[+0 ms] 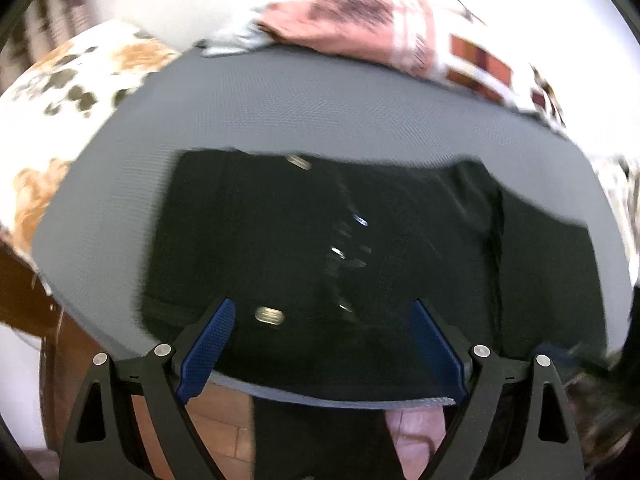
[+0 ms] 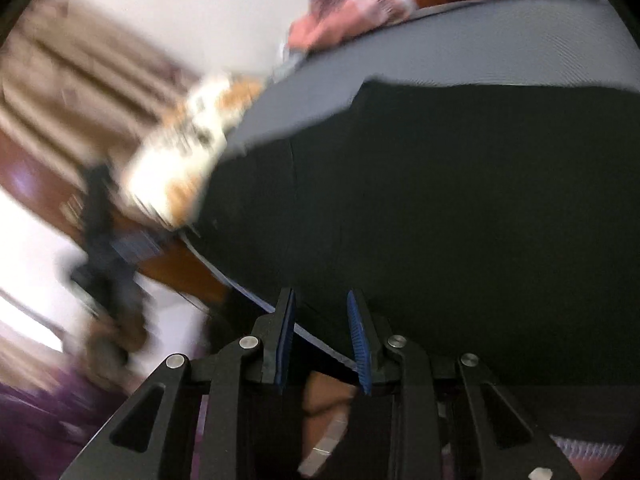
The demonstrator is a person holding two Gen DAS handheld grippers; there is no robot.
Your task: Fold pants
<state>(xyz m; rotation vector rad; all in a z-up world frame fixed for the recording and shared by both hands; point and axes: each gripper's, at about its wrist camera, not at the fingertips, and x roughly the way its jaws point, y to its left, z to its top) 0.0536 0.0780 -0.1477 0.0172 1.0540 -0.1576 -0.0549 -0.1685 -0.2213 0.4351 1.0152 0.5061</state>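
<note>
Left gripper point(image 1: 322, 312) jaws spread above black pants point(image 1: 400, 240).

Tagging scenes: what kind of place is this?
Likely a home bedroom. Black pants lie on a grey mat spread over a floral sheet; a patterned blanket is bunched behind, with a wooden frame at the edge.

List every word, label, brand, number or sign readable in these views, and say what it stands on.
None can be read.
Black pants on the grey textured mat: metal buttons and rivets only, too blurred to show any lettering.
Pink and white patterned cloth behind the mat: pattern only, no words.
Left gripper and right gripper: no legible marking.
</note>
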